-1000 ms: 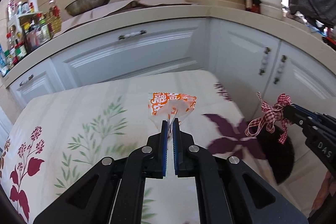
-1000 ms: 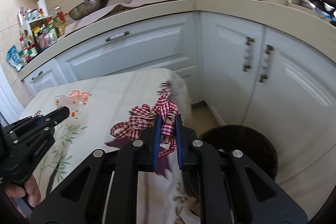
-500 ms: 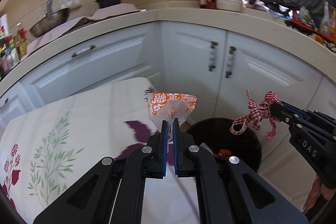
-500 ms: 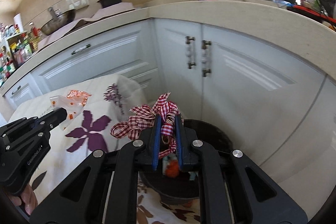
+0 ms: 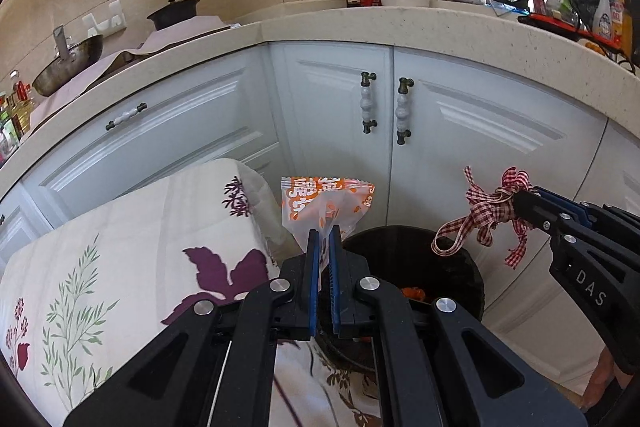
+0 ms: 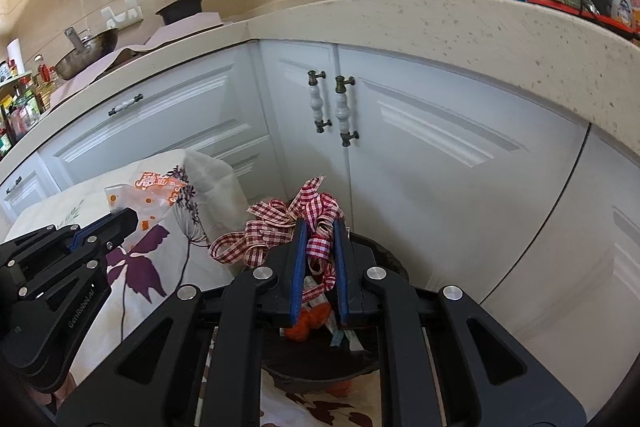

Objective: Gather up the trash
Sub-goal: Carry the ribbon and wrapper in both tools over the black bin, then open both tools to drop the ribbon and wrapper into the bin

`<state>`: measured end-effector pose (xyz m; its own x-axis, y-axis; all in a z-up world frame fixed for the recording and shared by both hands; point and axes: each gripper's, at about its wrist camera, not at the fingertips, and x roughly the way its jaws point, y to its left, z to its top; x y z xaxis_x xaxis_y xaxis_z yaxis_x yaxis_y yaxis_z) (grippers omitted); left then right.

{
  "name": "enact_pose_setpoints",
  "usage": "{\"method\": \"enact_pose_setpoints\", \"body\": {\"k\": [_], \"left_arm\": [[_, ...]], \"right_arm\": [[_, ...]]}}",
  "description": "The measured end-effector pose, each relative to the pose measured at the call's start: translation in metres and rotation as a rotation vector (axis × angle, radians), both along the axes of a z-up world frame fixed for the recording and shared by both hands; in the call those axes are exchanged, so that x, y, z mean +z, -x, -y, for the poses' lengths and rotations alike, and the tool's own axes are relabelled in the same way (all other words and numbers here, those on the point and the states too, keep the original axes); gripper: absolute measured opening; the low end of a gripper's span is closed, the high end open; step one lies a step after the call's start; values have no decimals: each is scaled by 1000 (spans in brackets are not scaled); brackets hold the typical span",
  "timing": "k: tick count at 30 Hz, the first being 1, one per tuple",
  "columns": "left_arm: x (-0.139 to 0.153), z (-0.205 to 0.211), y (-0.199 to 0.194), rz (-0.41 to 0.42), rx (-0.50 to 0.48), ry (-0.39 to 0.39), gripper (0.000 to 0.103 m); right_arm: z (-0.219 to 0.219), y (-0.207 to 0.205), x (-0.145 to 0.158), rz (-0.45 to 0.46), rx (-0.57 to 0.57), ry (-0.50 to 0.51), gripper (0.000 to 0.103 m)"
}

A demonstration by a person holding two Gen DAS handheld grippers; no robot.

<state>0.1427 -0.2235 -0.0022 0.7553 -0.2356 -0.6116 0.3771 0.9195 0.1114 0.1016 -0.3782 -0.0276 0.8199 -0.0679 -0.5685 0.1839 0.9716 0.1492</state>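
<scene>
A floral cloth [image 5: 132,235] covers the table beside me, cream with purple leaves and green sprigs; its far right corner droops toward a dark round bin [image 5: 460,279] that stands on the floor at the foot of the white corner cabinets [image 5: 472,147]. Above them runs a speckled pale counter [image 5: 440,23], with a wok [image 5: 68,61] and a black lidded pot [image 5: 172,13] at its left end, a bottle and stacked white tubs in the corner.

My left gripper [image 5: 323,239] is pinched tight on a clear plastic wrapper with orange print [image 5: 326,201], held just past the cloth's corner at the bin's near rim. My right gripper [image 6: 319,235] is clamped on a red-and-white checked ribbon [image 6: 280,227], its loops dangling over the bin's mouth.

Inside the bin I make out something orange [image 6: 310,321] and paper scraps, but my own fingers hide most of it. The bin's base is cut off behind my jaws. The wrapper's lettering is too crumpled to read.
</scene>
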Motion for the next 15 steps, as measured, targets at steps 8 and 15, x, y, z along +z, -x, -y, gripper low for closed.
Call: {"method": "enact_pose_setpoints", "body": {"k": [8, 15], "left_arm": [[-11, 20, -13, -11, -18, -22, 9], [-15, 23, -15, -24, -24, -16, 44]], "right_arm": [[10, -14, -12, -5, -30, -6, 20], [14, -19, -18, -6, -55, -5, 38]]}}
